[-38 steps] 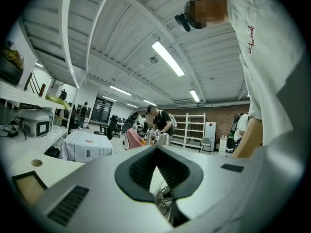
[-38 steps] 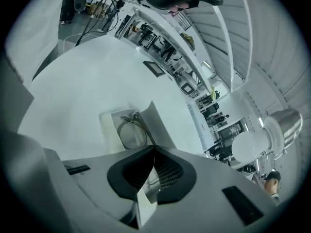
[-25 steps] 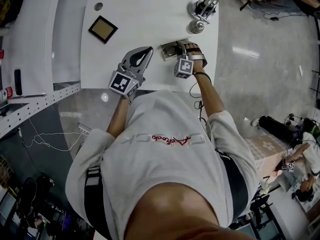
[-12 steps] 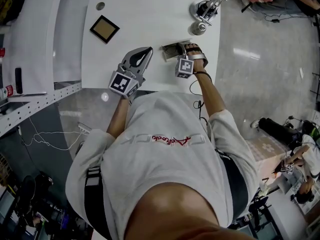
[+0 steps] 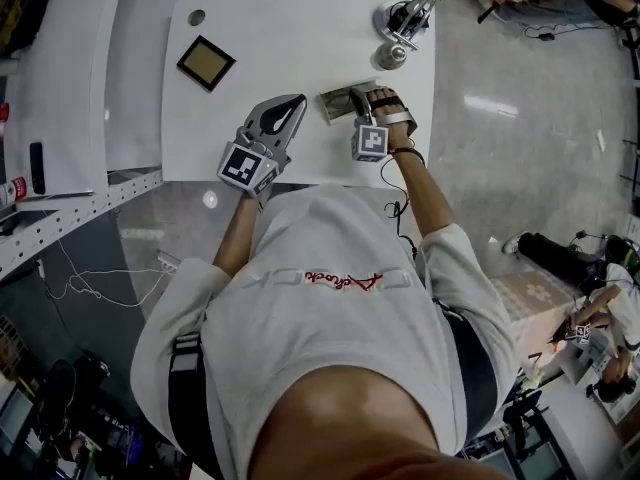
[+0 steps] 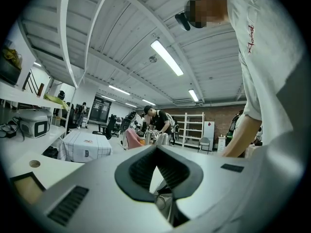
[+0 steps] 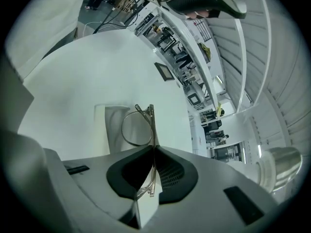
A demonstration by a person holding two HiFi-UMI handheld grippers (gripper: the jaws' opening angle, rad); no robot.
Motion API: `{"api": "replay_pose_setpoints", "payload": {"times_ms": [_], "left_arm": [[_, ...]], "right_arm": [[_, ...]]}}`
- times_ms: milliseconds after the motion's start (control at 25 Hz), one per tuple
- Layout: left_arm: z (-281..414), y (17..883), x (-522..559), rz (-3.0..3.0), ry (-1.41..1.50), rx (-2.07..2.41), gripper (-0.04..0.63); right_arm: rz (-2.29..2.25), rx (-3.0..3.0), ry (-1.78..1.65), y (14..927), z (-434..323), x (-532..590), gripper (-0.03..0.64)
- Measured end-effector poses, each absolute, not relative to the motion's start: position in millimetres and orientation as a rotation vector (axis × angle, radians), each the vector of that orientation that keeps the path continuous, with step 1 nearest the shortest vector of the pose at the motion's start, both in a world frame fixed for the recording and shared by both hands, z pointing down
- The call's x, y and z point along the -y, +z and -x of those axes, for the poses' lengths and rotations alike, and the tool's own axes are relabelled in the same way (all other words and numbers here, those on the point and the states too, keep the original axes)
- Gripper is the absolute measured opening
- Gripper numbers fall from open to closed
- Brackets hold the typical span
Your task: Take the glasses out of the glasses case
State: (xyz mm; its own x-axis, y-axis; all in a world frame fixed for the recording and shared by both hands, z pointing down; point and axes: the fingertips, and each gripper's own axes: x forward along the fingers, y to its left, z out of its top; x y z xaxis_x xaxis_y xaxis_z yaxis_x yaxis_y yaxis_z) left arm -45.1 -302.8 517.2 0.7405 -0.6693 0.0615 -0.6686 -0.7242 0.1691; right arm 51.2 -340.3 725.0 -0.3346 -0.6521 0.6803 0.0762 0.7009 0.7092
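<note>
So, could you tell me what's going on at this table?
A person at the white table holds a gripper in each hand. The right gripper has just been closing its jaws and now pinches the glasses by the frame, just over the glasses case. The left gripper is shut and empty, at the table's near edge.

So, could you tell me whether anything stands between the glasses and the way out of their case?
Nothing visible does. The right gripper, its jaws just closing, pinches the glasses by the frame, over the open glasses case. Only bare white table lies around it.
</note>
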Motion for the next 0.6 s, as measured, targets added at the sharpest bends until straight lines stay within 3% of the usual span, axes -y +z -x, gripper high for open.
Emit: {"api": "replay_pose_setpoints", "payload": {"times_ms": [320,600], "left_arm": [[40.5,515.3,305.8,-2.773,-0.019,1.061,0.026],[32.9,513.7,305.8,-2.787,-0.023,1.045,0.026]], "right_arm": [[-0.492,1.751,-0.867,711.0,-57.8,335.1,0.031],[-0.748,1.934,-0.674,682.3,-59.5,336.4,0.031]]}}
